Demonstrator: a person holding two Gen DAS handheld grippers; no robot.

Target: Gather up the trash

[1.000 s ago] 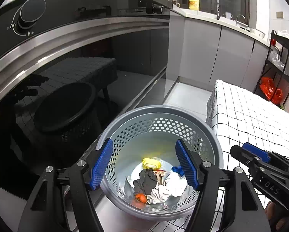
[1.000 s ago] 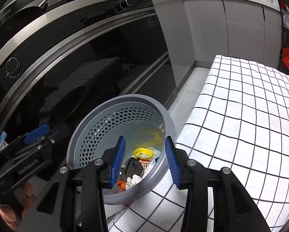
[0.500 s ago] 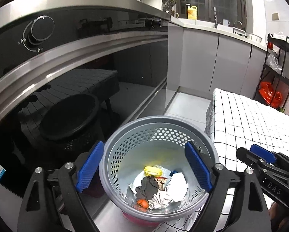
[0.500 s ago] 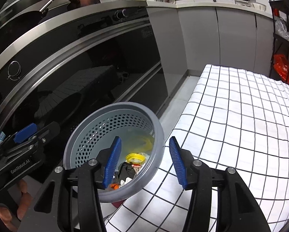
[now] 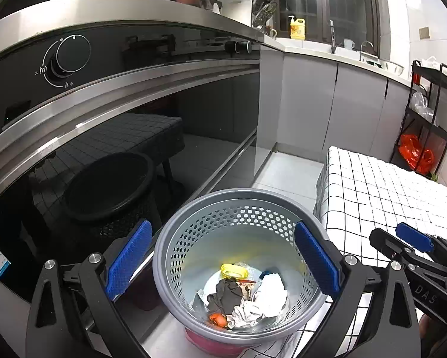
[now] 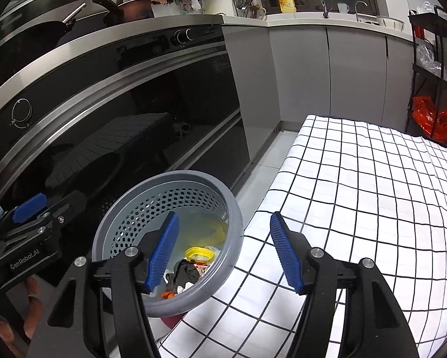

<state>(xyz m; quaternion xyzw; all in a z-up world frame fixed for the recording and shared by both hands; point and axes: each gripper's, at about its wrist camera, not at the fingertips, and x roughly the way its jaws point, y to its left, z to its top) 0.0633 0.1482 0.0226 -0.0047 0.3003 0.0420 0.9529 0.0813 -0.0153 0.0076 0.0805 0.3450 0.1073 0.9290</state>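
Note:
A grey perforated trash basket (image 5: pixel 193 217) stands on the floor beside the checked table (image 5: pixel 387 188); it also shows in the right wrist view (image 6: pixel 118 217). Inside lie a yellow lid (image 5: pixel 233 271), a dark rag (image 5: pixel 226 294), crumpled white paper (image 5: pixel 268 295) and an orange scrap (image 5: pixel 217 317). My left gripper (image 5: pixel 223 262) is open and empty above the basket, jaws wider than its rim. My right gripper (image 6: pixel 223 253) is open and empty over the basket's right rim and the table edge. The right gripper also shows in the left wrist view (image 5: pixel 414 247).
A black oven front (image 5: pixel 104 125) with a knob (image 5: pixel 72 56) runs along the left. Grey cabinets (image 5: pixel 328 104) stand behind. A black rack (image 5: pixel 426 119) with an orange bag (image 5: pixel 417 155) is at the right. The checked cloth (image 6: pixel 372 194) covers the table.
Both grippers have drawn back and up from the basket, and both jaws have opened wider. The trash in the basket has not moved.

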